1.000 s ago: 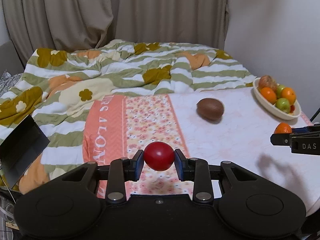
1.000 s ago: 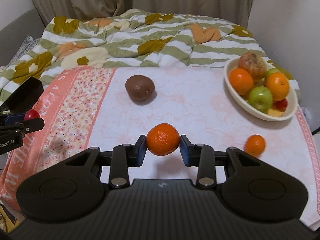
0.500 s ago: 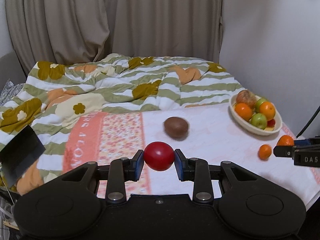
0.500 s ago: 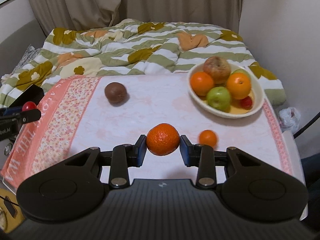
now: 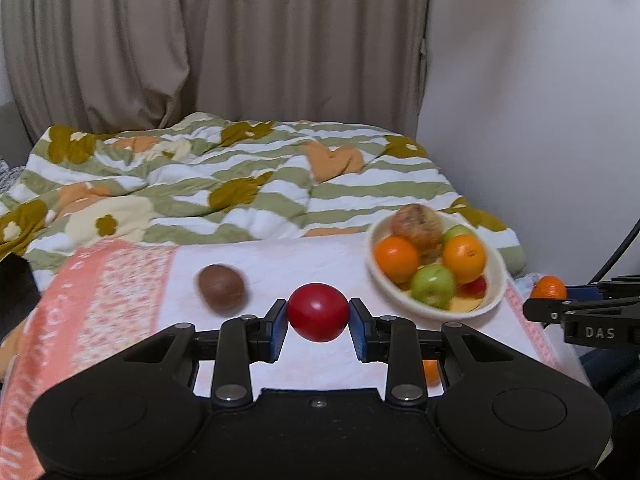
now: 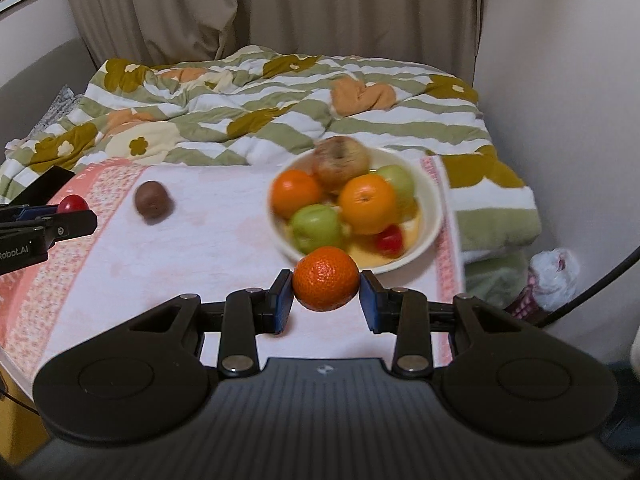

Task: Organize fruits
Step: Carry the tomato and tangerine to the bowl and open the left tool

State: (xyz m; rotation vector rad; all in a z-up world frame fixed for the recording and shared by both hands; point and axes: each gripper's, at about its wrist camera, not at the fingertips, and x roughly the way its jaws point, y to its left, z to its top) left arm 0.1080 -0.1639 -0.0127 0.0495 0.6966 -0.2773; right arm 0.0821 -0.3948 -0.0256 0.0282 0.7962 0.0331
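At lower centre of the right wrist view, the right gripper (image 6: 326, 294) pinches a round, dimpled orange mandarin (image 6: 326, 278) across its widest girth, just before the cream ceramic fruit bowl (image 6: 434, 204). At lower centre of the left view, the left gripper (image 5: 319, 326) pinches a smooth, glossy red fruit (image 5: 318, 312). Both fruits are judged light; the red skin is probably slippery and bruisable, so grip at the equator with moderate force. A brown kiwi (image 5: 221, 288) lies on the white cloth at left of centre.

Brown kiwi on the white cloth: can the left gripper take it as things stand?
Probably not yet. The brown kiwi lies uncovered just ahead-left of the left gripper, but its jaws are shut on a round red fruit, which must be set down first.
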